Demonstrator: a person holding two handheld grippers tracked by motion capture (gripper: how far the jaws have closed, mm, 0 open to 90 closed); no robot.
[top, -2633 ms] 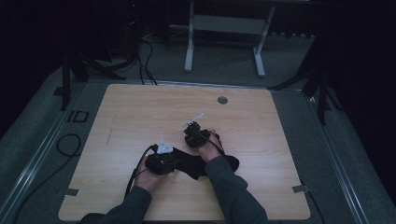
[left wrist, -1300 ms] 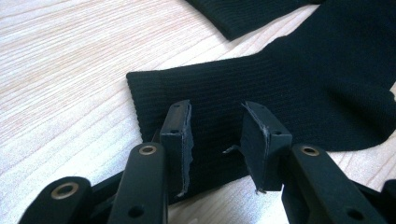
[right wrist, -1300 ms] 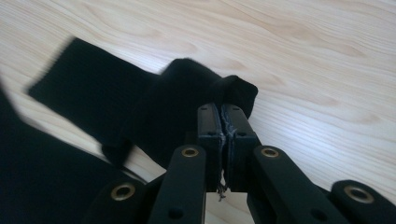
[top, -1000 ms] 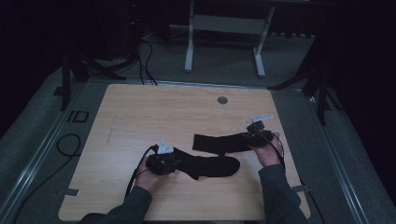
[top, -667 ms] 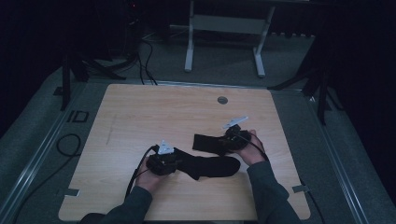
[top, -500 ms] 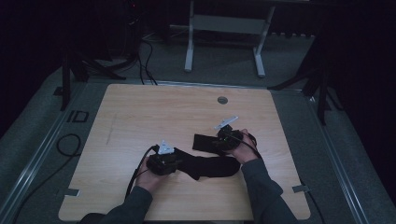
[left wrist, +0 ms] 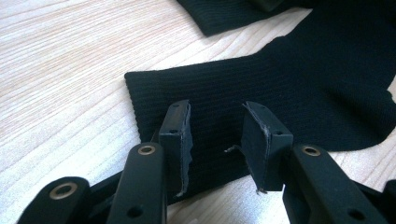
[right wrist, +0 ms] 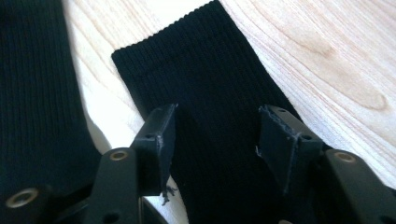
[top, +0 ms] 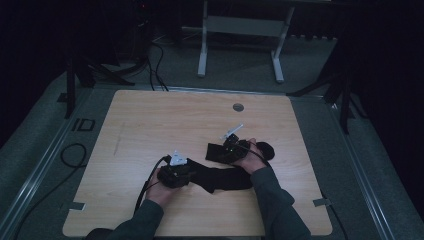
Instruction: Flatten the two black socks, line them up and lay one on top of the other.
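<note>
Fingers, left gripper (left wrist: 215,135): parted, pressing flat on near black sock (left wrist: 299,93), pinning its cuff to wooden counter (top: 150,130). Fingers, right gripper (right wrist: 217,140): just opened wide, astride second sock (right wrist: 205,93), released beyond. Pairing unfinished: socks apart, not yet stacked.

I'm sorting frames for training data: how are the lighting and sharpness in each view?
High view: dim, room behind nearly black, only the table lit; the socks show as dark shapes without detail. Left gripper view: bright and even, rib knit of the sock sharp, nearest jaw parts slightly soft. Right gripper view: bright, wood beside the sock glares almost white.
</note>
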